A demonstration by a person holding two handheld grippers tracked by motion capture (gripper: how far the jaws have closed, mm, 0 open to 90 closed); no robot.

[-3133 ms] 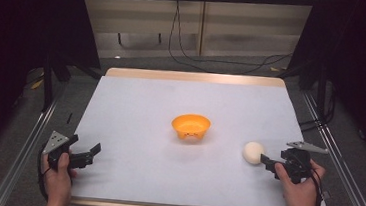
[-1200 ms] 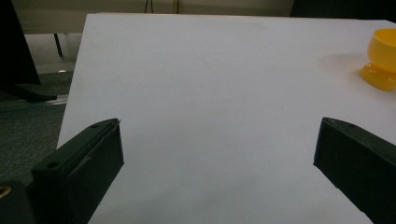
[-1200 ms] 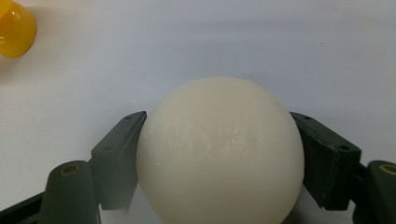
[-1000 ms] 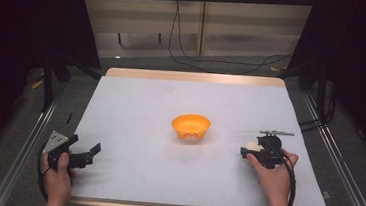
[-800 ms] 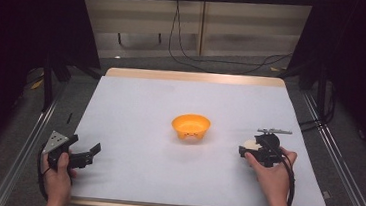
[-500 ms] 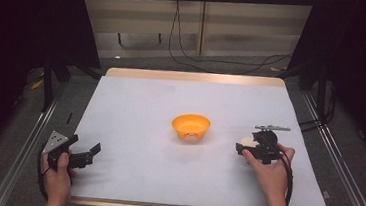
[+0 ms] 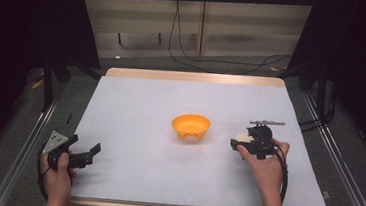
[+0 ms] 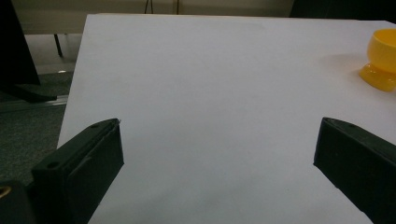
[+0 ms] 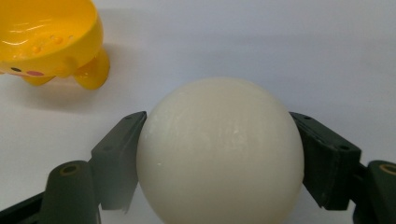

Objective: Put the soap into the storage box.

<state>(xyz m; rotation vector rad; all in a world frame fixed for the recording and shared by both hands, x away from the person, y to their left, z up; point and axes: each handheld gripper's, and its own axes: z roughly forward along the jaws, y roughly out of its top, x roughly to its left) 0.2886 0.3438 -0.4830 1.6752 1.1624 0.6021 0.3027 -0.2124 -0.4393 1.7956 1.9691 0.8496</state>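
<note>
The right gripper (image 7: 237, 144) was closed on a smooth, off-white, egg-shaped ball (image 9: 219, 151), its black fingers (image 9: 119, 154) pressed against either flank of that ball. In the high view the ball (image 7: 242, 137) sat at the gripper's tip, right of centre on the white-topped bench (image 7: 135, 104) and just to the right of the small orange plastic footed bowl (image 7: 190, 126). In the right gripper view the bowl (image 9: 49, 39) lay ahead and to the upper left, apart from the ball. Whether the ball was clear of the bench surface could not be determined with certainty.

The left gripper (image 7: 82, 158) rested near the front left corner of the bench, well apart from the bowl, fingers (image 8: 81, 170) spread wide with nothing between them.

Assessment: the step in hand appeared to be carriage of the grasped ball toward the bowl. The next move would call for bringing the ball over the bowl's rim, lowering it inside, and only then parting the fingers. The bowl is light and footed; a knock to its rim could tip it.
</note>
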